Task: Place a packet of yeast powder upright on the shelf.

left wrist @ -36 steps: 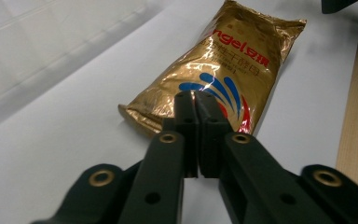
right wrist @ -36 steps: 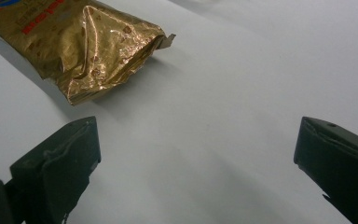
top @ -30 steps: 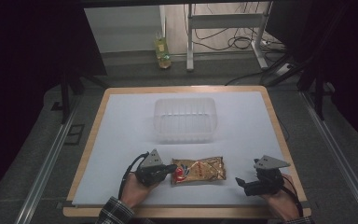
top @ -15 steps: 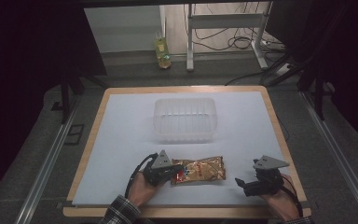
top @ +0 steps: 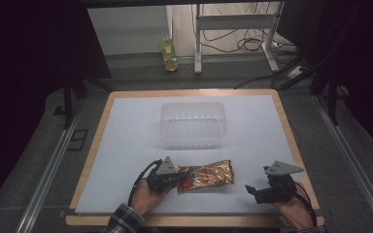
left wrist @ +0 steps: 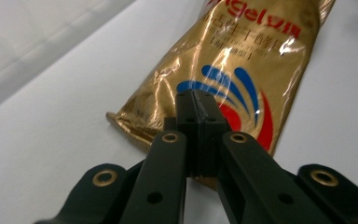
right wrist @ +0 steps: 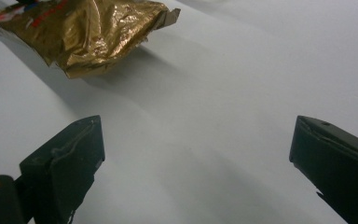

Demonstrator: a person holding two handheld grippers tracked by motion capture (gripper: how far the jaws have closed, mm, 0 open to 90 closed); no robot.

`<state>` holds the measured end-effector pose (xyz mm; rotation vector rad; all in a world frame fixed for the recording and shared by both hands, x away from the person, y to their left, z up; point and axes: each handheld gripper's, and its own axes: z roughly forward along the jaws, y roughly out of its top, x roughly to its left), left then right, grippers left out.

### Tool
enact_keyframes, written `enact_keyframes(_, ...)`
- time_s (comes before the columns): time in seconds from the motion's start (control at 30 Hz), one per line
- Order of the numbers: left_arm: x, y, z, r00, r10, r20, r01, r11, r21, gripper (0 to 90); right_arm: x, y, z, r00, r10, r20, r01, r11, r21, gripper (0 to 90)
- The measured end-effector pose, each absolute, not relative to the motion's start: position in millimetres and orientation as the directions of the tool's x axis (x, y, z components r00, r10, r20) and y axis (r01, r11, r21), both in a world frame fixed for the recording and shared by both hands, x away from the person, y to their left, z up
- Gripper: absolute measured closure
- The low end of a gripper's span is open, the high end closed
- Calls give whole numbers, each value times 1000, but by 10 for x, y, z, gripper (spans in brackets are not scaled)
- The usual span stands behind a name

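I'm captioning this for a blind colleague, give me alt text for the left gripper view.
The left gripper, its two black jaws closed together, pinches the near end of a shiny gold snack packet with red and blue print, lying on a white table surface. A clear plastic container's edge shows at upper left.

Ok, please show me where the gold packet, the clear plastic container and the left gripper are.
gold packet (top: 208,175), high view, middle of the foil.
clear plastic container (top: 193,140), high view, near wall.
left gripper (left wrist: 196,100), left gripper view, tips of the closed jaws.
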<state>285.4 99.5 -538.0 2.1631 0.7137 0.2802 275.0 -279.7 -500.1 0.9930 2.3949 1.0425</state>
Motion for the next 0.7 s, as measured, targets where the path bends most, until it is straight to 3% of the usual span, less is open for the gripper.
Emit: enact_keyframes(0.7,2878,1016,-5453,804,591,-64,429,-504,750,897,2810,-2620,-4959,-705,698,124,543,419,728,25)
